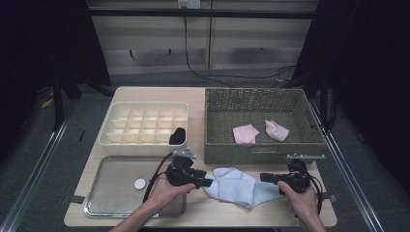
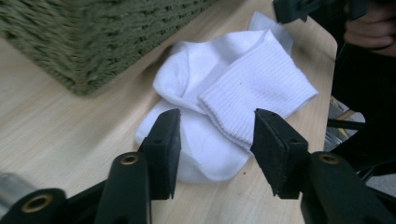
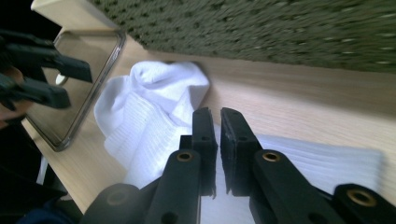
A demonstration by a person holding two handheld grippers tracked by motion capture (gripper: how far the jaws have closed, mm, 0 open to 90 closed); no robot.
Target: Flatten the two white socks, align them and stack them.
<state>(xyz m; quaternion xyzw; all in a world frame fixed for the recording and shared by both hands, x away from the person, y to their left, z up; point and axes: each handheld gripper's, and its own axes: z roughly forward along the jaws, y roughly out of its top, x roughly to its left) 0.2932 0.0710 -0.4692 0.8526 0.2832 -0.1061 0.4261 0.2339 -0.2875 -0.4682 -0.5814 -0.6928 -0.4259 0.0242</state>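
The green wicker basket (image 1: 212,121) holds 2 pink socks (image 1: 245,133). Left of the basket, the cream divider box (image 1: 109,123) holds 1 black sock (image 1: 177,136); the metal tray (image 1: 111,166) holds 1 white disc (image 1: 139,183). In front of the basket lies 1 white sock (image 1: 237,186): the left gripper (image 1: 207,183) straddles it with parted jaws, and the right gripper (image 1: 265,177) has its jaws nearly shut on the sock.

The table (image 1: 145,94) is lit evenly from above while the room to its left, right and far side sinks into near black. The metal tray (image 1: 116,166) carries a dull sheen, and shadows are soft. In the right gripper view the woven basket (image 3: 280,28) is smeared by motion blur; the left gripper view is sharper, its near jaws slightly soft
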